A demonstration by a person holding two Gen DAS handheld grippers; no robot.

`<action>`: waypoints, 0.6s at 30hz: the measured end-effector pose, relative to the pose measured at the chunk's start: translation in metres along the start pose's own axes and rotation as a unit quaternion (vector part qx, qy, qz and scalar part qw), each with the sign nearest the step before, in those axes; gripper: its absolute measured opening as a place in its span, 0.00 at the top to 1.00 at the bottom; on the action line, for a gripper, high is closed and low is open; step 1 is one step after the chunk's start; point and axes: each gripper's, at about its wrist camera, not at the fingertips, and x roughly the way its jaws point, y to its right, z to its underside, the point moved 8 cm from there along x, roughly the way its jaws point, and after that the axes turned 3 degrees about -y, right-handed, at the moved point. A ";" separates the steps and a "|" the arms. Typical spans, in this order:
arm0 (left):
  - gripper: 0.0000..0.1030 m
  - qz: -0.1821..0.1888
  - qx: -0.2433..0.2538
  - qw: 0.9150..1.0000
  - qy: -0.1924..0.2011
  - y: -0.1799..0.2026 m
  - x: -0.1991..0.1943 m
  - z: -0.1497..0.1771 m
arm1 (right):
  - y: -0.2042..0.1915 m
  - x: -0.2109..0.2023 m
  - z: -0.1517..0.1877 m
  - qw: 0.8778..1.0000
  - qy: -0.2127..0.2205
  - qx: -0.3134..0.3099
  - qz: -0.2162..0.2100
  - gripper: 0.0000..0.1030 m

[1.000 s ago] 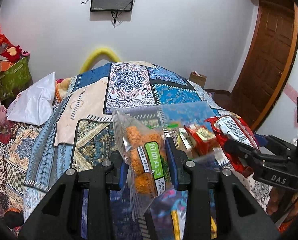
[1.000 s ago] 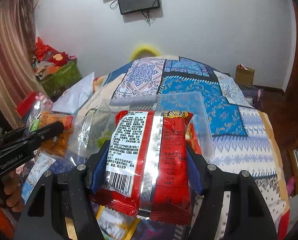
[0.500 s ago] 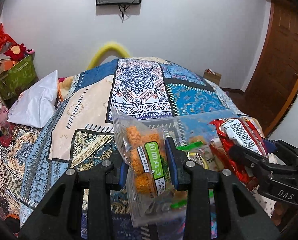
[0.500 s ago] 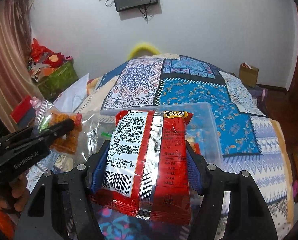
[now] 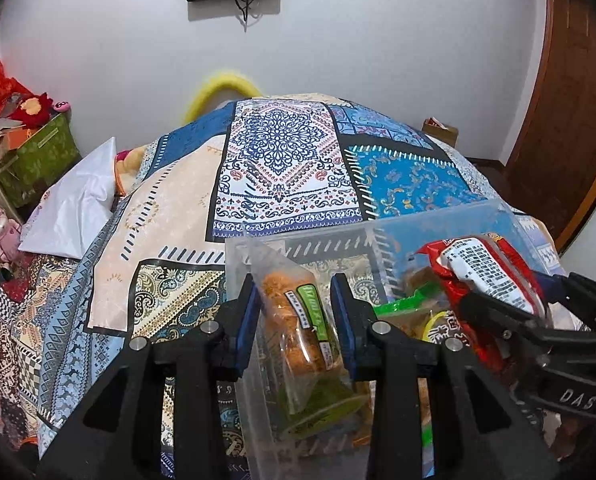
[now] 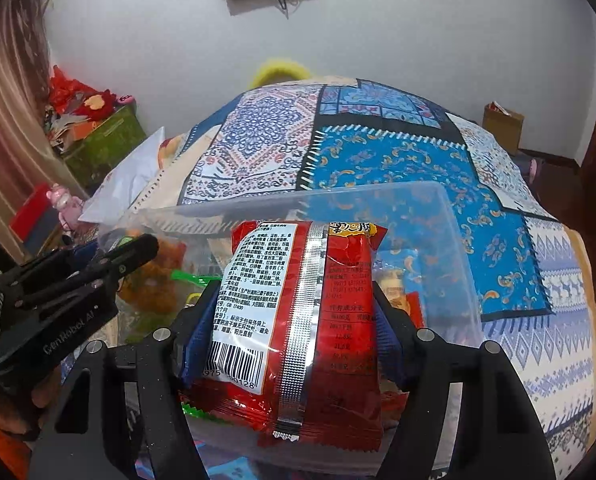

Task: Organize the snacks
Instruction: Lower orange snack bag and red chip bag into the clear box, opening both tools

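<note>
Both snacks hang over the clear bin [image 6: 450,216]: left gripper [image 5: 296,322] clamps the orange snack bag [image 5: 298,320], right gripper [image 6: 294,320] jaws, at three o'clock, clamp the red packet [image 6: 298,304] while starting to ease apart. Next comes the drop inside.

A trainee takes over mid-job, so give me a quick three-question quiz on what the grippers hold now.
1. True or false: the left gripper holds the red packet.
2. Whose snack shows a barcode? A left gripper, B right gripper.
3. Fill in: other snacks lie in the clear plastic ____.
Key: 1 false, it grips the orange snack bag; 2 B; 3 bin.
</note>
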 end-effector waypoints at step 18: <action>0.45 0.038 -0.006 0.998 0.044 -0.003 -0.114 0.011 | -0.021 -0.086 0.011 0.998 0.042 -0.031 0.018 0.30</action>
